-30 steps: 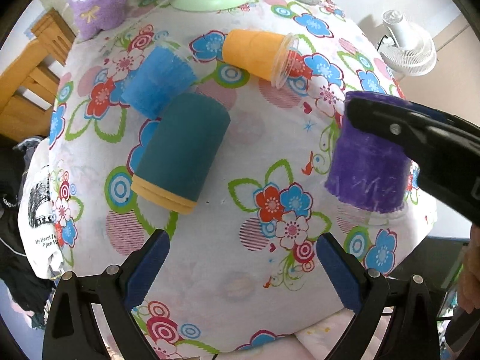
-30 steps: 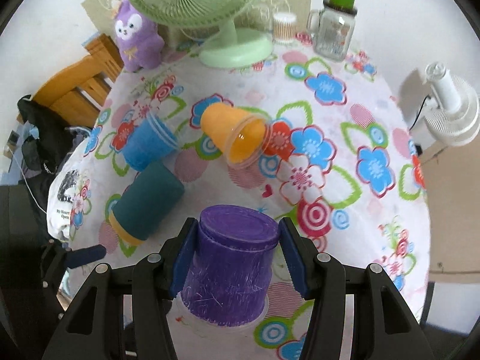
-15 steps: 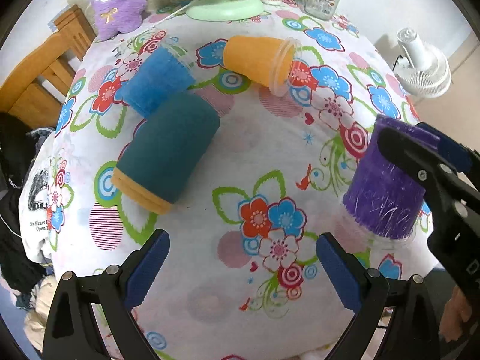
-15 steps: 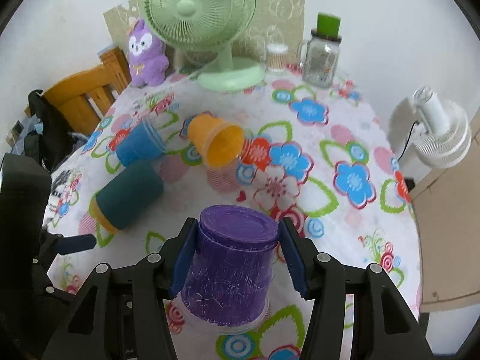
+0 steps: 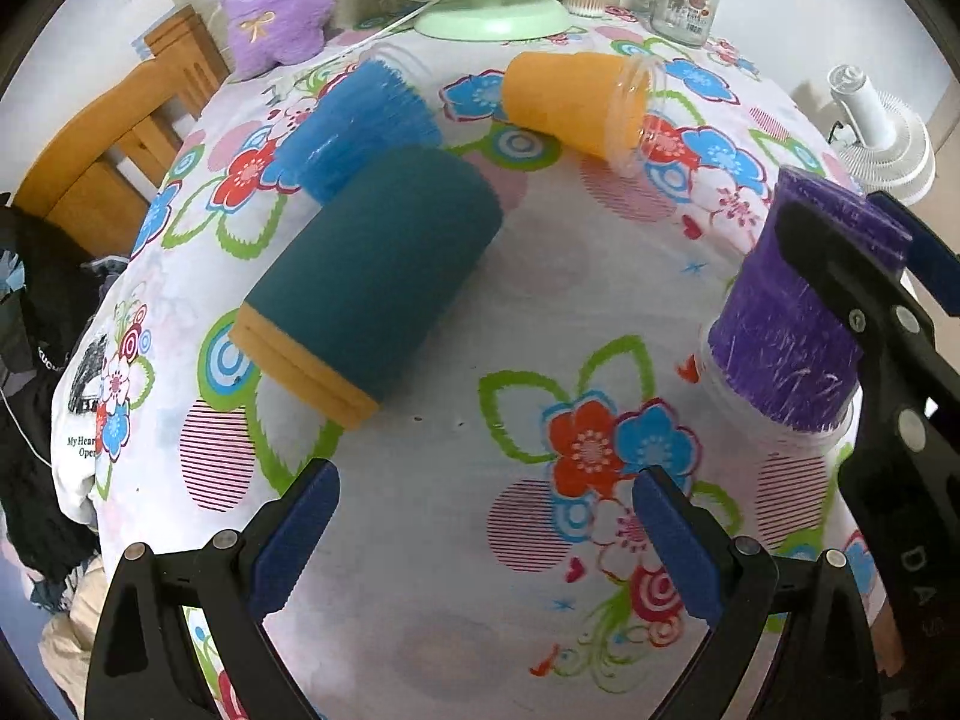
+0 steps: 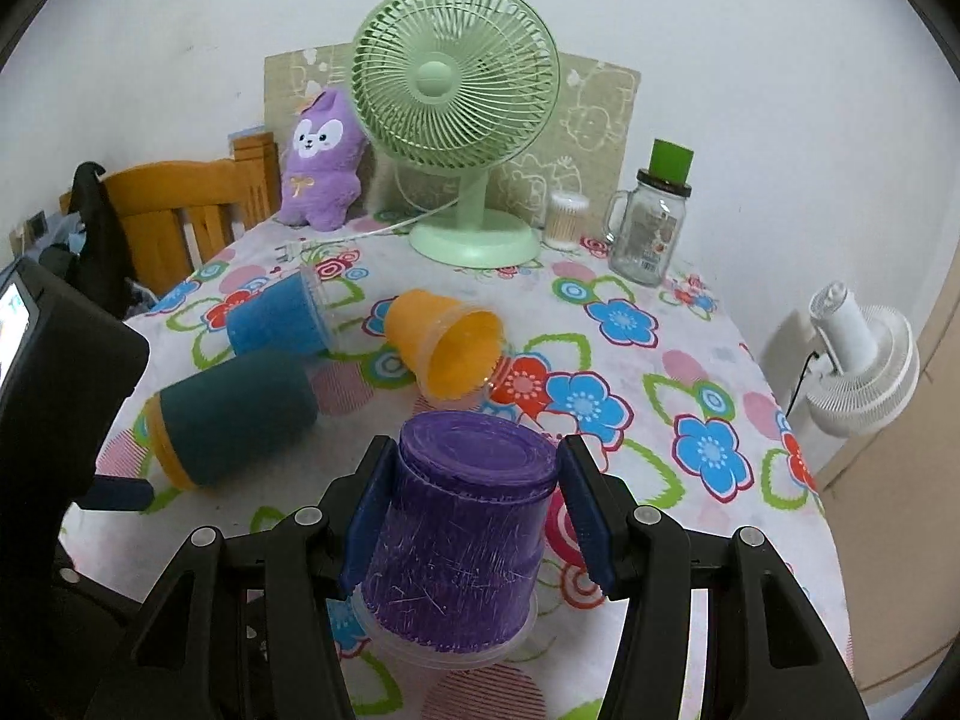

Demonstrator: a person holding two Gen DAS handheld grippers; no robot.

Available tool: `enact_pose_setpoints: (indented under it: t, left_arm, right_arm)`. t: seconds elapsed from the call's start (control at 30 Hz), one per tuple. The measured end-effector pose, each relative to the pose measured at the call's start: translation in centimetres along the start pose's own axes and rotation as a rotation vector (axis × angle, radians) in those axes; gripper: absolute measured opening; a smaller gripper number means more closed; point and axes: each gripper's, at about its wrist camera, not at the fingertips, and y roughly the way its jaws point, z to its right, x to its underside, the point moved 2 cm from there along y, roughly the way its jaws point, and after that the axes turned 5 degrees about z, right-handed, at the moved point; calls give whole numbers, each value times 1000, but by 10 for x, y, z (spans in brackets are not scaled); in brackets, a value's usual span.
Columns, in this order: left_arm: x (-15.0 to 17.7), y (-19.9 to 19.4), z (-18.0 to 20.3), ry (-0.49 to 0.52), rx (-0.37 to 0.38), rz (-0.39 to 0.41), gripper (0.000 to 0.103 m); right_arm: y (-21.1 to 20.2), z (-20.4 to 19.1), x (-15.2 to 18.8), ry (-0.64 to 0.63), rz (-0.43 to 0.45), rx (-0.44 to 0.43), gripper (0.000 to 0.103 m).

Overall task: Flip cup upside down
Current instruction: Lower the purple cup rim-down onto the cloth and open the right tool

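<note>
While our right gripper [image 6: 474,504] clamps the inverted purple cup [image 6: 456,546] at lower centre, rim on the tablecloth [image 6: 660,372], we should release gently; our left gripper [image 5: 480,540] gapes empty.

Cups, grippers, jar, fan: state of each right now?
Purple cup: upside down, rim at the tablecloth, between the right gripper's pads.
Teal cup: on its side.
Blue cup: on its side.
Orange cup: on its side.
Right gripper: shut on purple cup.
Left gripper: open, empty.
Jar: upright, lidded.
Fan: upright; spinning or not, cannot tell.
</note>
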Motion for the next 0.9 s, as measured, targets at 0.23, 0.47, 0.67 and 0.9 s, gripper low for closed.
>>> enact_pose_setpoints:
  t: [0.23,0.47,0.67,0.9]
  left_arm:
    - [7,5,-7,0,-7,21,99]
    - [11,6,-7,7,3,10,99]
    - [12,-6,-3,28,18,-21,99]
    - [-1,-47,-2,19,49,-33,99]
  right_arm:
    - [7,-8,8,7,41,-2,58]
    - [5,-11,15,16,39,3,62]
    - [3,-1,19,145,-121,-70,74]
    - [-32,12,-5,214,-213,-129,78]
